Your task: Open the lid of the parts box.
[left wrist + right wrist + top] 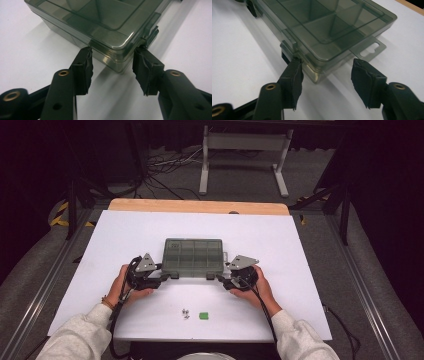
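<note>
A smoky clear plastic compartment box (192, 256), lid closed, lies flat in the middle of the white tabletop (125, 235). My left gripper (170, 276) is at its near left corner. In the left gripper view the jaws (113, 50) straddle that corner (117, 62); one pad tip touches the side wall and the other the front latch (150, 35). My right gripper (220, 277) is at the near right corner. In the right gripper view (327, 62) one pad (295, 72) touches the box by a latch, while the other pad (364, 80) stands clear of it, below the hang tab (372, 48).
A small green block (203, 316) and a few small screws (186, 312) lie near the front edge, between the person's forearms. A wooden strip (200, 206) borders the table's far edge. A white metal stand (245, 155) and cables are on the floor beyond.
</note>
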Demonstrator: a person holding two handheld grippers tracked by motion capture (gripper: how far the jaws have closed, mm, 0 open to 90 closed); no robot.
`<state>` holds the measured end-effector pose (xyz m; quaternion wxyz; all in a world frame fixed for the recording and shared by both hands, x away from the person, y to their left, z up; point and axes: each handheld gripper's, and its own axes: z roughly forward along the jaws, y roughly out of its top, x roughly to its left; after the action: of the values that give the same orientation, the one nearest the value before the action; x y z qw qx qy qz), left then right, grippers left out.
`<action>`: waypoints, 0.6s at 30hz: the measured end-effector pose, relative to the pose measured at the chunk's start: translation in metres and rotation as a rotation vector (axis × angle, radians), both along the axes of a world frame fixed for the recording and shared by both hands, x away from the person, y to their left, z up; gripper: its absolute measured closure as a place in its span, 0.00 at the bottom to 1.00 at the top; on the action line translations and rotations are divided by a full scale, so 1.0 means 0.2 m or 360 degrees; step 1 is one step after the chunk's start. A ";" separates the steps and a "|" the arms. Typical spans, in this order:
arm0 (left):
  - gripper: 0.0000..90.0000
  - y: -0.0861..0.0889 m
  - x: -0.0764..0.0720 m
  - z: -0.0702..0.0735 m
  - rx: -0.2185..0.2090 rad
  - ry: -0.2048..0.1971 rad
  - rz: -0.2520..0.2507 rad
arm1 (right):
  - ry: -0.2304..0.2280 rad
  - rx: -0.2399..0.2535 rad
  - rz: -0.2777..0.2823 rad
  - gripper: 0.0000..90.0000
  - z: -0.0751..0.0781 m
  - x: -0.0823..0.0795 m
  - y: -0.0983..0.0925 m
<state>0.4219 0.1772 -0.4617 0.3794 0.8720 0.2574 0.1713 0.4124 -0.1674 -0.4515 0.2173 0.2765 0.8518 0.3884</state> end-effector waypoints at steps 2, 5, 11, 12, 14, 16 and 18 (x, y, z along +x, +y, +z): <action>0.58 0.00 0.01 0.00 0.0002 -0.0007 -0.0003 | 0.0007 0.0007 0.0009 0.53 0.00 0.00 0.01; 0.59 -0.01 0.02 0.00 0.0013 -0.0007 -0.0002 | 0.0002 0.0012 0.0006 0.56 0.00 0.01 0.00; 0.59 -0.02 0.02 0.00 0.0025 -0.0008 -0.0002 | 0.0000 0.0006 -0.0003 0.58 0.00 0.00 0.00; 0.59 -0.01 0.02 0.00 0.0029 -0.0010 -0.0003 | 0.0002 0.0007 -0.0005 0.59 0.00 0.00 0.00; 0.60 0.00 0.01 0.01 0.0012 -0.0014 0.0001 | 0.0014 0.0017 -0.0010 0.59 0.00 0.00 0.00; 0.60 0.01 0.00 0.02 -0.0008 -0.0019 0.0018 | 0.0027 0.0052 0.0003 0.62 0.01 -0.01 -0.01; 0.61 0.01 0.00 0.02 -0.0024 -0.0017 0.0023 | 0.0027 0.0063 0.0009 0.63 0.01 -0.01 -0.02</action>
<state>0.4222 0.1801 -0.4568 0.3862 0.8663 0.2629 0.1767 0.4108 -0.1712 -0.4497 0.2036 0.2816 0.8465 0.4033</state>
